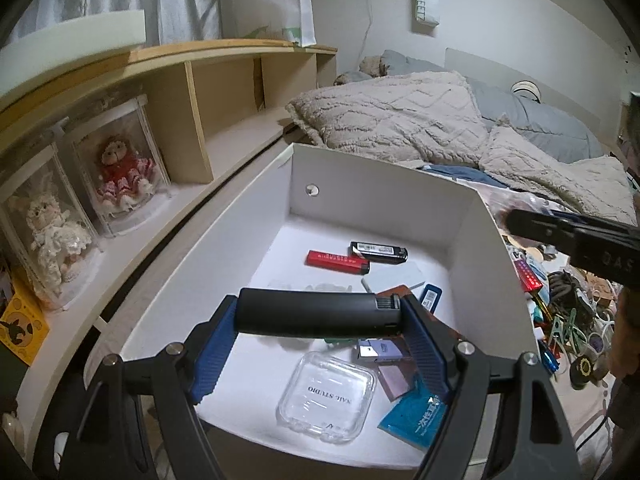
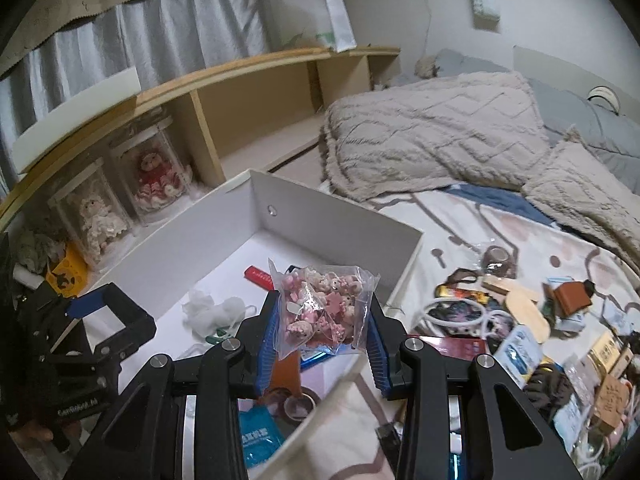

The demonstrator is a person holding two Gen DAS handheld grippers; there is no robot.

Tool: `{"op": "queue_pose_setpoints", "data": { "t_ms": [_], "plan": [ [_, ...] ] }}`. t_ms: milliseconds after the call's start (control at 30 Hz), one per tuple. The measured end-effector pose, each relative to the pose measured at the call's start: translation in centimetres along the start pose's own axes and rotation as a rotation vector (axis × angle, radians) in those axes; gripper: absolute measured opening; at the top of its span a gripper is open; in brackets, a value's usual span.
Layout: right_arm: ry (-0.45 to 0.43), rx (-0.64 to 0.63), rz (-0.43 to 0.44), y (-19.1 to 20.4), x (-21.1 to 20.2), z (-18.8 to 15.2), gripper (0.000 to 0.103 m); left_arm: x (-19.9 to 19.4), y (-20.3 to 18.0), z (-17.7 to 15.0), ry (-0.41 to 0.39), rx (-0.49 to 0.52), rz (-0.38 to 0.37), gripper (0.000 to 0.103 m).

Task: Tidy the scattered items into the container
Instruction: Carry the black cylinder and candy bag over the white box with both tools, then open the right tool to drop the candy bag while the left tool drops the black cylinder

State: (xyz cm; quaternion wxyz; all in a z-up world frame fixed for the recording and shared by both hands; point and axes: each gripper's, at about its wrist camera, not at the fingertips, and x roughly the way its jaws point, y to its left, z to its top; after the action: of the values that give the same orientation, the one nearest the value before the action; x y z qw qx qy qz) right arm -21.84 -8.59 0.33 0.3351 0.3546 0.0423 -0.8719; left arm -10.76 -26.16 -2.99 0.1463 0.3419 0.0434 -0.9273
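My left gripper [image 1: 320, 314] is shut on a black lighter [image 1: 318, 312], held crosswise between the blue pads above the open white box [image 1: 372, 184]. Inside the box lie a red lighter [image 1: 338, 262], another black lighter [image 1: 378, 251], a clear "NAIL STUDIO" case [image 1: 326, 396] and a blue packet [image 1: 414, 420]. My right gripper [image 2: 322, 320] is shut on a clear bag of pink charms [image 2: 322, 312], over the near right corner of the white box [image 2: 332, 216]. The right gripper's tip [image 1: 576, 236] shows at the right of the left wrist view.
Scattered small items [image 2: 520, 320] cover the bedsheet right of the box. A beige blanket [image 2: 432, 136] lies behind. A wooden shelf [image 1: 224, 92] with dolls in clear cases [image 1: 120, 172] runs along the left of the box. My left gripper [image 2: 108, 320] shows at the lower left.
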Motion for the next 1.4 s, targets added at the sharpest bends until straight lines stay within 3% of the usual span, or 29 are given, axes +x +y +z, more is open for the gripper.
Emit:
{"op": "queue_pose_setpoints", "data": {
  "t_ms": [333,733,967,1233,1300,1367,1400],
  "plan": [
    [0.145,-0.054,-0.025,1.2,4.1,1.9,0.040,1.0,1.3,-0.3,0.031,-0.016,0.005,0.080],
    [0.319,-0.120,-0.134,1.0,10.0,3.2,0.040,1.4,1.6,-0.3,0.043,-0.024,0.001,0.080],
    [0.362,-0.196,-0.236,1.3,12.6,2.9,0.040,1.8,1.9,-0.5,0.051,-0.022,-0.005,0.080],
    [0.358,-0.165,-0.268,0.1,13.5,3.2,0.040,1.9,2.0,-0.4,0.052,-0.023,-0.007,0.080],
    [0.353,-0.161,-0.244,0.1,13.5,3.3,0.050,2.0,2.0,-0.4,0.055,-0.017,-0.004,0.080],
    [0.334,-0.167,-0.251,0.3,13.2,3.4,0.073,2.1,1.9,-0.4,0.055,-0.006,0.002,0.080],
    [0.320,-0.171,-0.259,0.4,13.0,3.5,0.074,2.1,1.9,-0.4,0.058,0.000,0.003,0.080]
  ]
}}
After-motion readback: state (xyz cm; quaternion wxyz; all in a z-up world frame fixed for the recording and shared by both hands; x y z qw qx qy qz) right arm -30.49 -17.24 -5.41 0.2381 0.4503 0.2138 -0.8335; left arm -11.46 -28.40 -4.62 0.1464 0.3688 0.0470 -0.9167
